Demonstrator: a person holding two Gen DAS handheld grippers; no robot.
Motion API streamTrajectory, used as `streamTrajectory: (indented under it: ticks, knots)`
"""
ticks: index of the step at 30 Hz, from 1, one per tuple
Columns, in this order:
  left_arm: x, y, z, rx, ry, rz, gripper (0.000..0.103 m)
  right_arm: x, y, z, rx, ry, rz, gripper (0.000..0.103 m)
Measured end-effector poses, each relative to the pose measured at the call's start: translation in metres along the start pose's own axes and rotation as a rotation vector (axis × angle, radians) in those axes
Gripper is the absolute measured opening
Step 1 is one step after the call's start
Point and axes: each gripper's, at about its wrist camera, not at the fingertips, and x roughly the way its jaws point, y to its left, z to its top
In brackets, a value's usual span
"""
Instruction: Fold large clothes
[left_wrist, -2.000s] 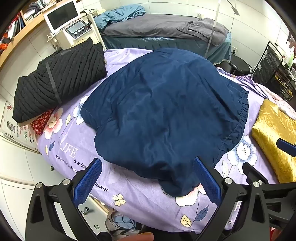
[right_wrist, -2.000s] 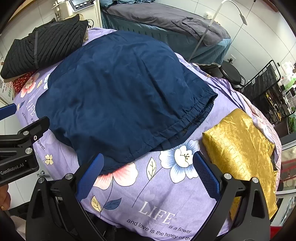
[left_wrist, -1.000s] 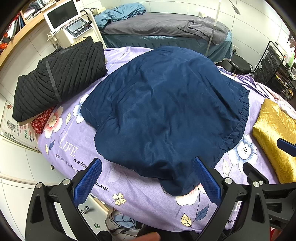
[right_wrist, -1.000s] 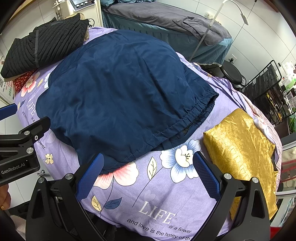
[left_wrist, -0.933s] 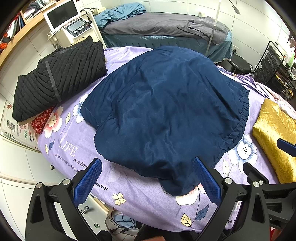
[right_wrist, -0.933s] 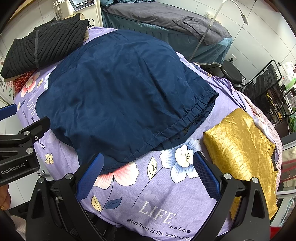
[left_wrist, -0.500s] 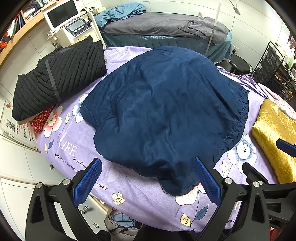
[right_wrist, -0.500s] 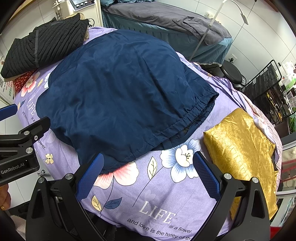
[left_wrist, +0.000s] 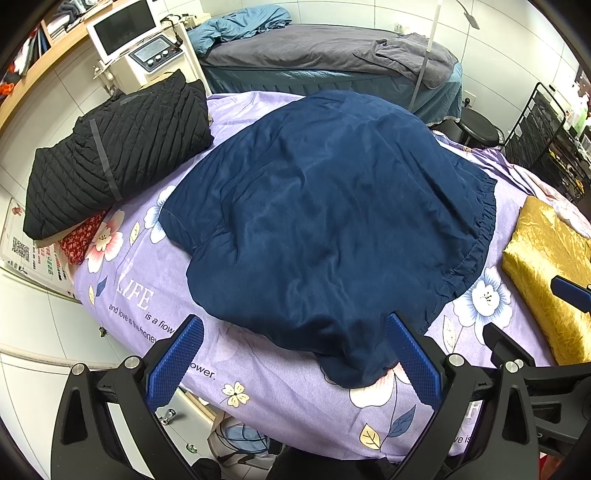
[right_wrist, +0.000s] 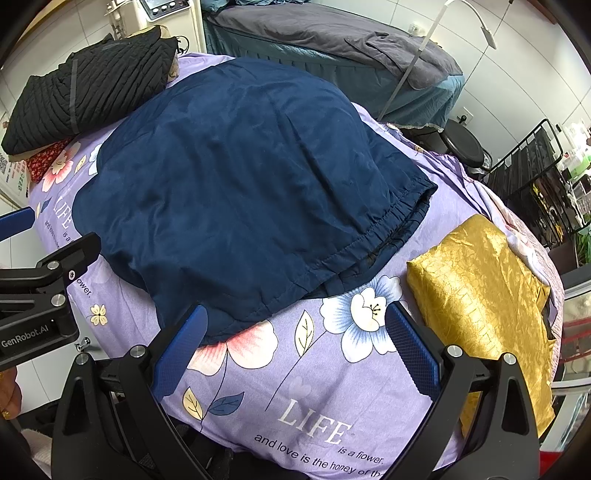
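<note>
Nothing has shifted: your left gripper and right gripper both hover, jaws wide apart, empty. Navy garment spread mid-bed; black quilted jacket left, gold cloth right.

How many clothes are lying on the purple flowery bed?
3. The big blue garment is in the middle, the folded black jacket at the far left corner, and the folded gold cloth on the right. More may be hidden.
</note>
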Motion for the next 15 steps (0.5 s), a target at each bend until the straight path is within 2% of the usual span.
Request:
streamTrajectory:
  ticks: [15]
  knots:
    - [-0.0014,0.0007,-0.0020,0.001,0.001,0.003,0.097,0.0003,0.0004,-0.0002,0.000,0.000,0.000,0.095]
